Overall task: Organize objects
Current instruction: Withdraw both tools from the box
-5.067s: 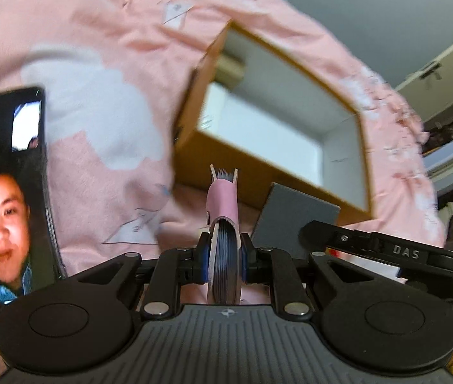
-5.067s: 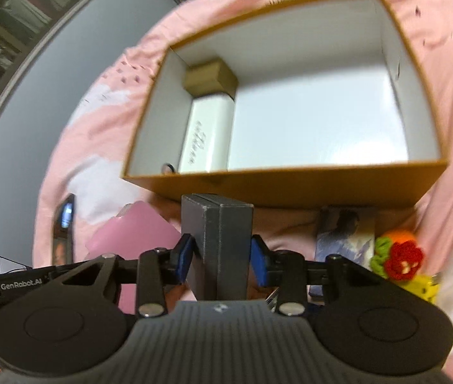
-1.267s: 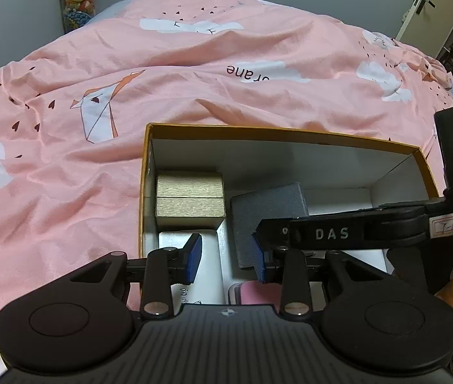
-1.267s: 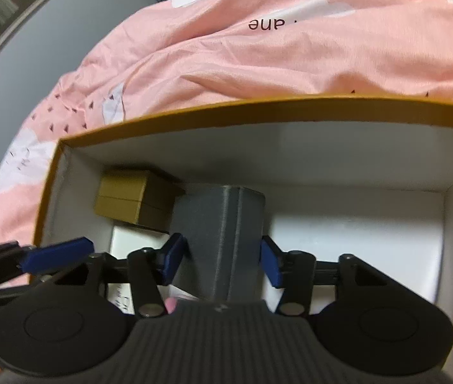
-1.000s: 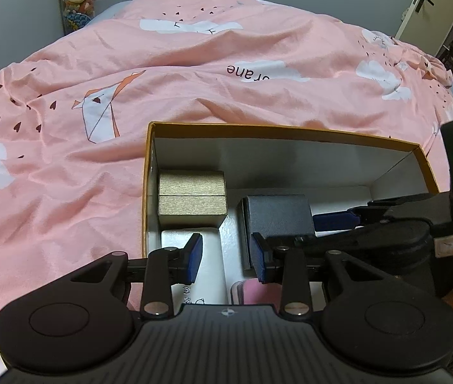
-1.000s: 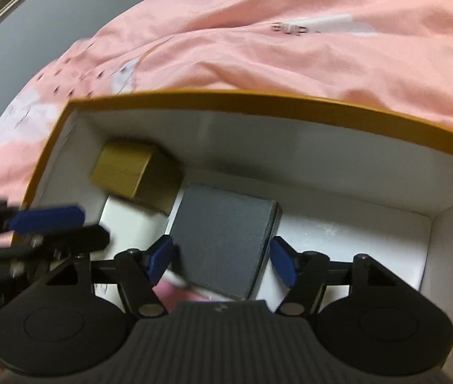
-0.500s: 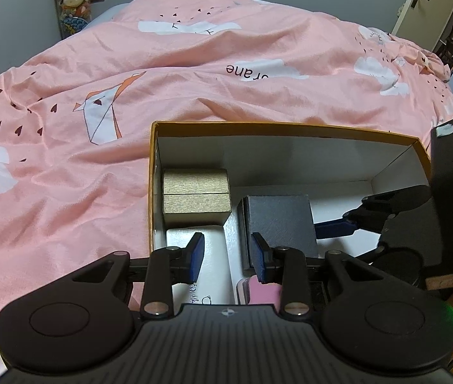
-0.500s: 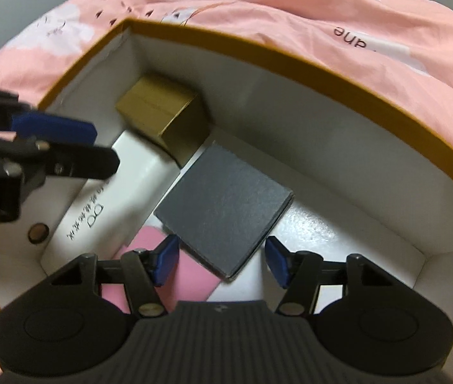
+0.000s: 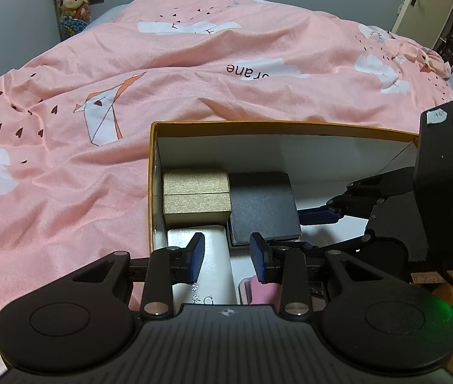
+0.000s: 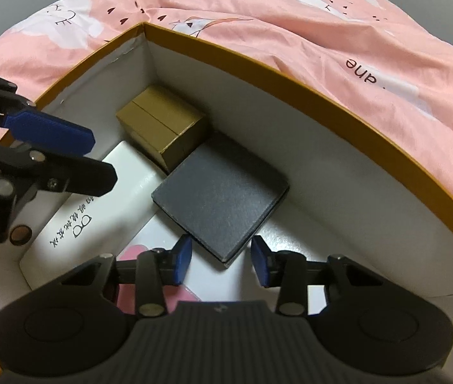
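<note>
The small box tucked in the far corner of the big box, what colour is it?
Golden brown, like plain cardboard. The small box shows best in the right wrist view.

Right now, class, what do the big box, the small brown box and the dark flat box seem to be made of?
Big box: likely cardboard, thin stiff walls, matte white inside.
Small brown box: probably kraft card, dull tan, lid seam.
Dark flat box: possibly textured paperboard, grainy matte surface.

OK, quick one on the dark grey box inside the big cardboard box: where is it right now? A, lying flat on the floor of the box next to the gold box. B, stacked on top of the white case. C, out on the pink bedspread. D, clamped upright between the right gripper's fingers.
A: the dark grey box lies flat on the floor of the cardboard box, beside the gold box.
</note>
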The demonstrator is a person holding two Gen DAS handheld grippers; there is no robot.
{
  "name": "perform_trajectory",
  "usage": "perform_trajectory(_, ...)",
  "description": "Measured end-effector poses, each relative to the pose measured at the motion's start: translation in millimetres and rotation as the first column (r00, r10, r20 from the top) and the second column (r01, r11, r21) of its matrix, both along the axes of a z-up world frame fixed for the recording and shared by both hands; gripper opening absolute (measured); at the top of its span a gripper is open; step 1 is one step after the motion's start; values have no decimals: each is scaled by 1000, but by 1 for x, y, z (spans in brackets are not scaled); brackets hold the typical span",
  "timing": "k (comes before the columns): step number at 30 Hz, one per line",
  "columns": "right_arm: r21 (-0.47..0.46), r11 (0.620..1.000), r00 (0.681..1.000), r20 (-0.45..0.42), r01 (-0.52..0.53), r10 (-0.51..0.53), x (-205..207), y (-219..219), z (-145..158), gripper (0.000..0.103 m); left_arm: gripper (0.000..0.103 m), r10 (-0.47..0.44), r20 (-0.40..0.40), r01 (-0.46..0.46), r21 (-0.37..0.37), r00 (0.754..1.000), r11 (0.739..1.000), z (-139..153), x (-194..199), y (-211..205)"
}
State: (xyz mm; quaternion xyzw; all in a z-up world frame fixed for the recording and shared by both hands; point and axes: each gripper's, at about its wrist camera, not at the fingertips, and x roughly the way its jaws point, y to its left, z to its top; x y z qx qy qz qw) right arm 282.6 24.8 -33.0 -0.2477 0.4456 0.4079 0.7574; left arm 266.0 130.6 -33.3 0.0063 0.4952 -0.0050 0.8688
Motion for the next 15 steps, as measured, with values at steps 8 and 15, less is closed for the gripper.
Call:
perform_trajectory(8,55,997,998,35,46,-48,-23,-24,35,52,39,-30,51,32,-36,998,999,22,-27,-7)
perform_trajectory(15,236,958,977,94,164,-190,-77,-79,82,61,39,-108,157,124,-97,982,988,56,-86,-32)
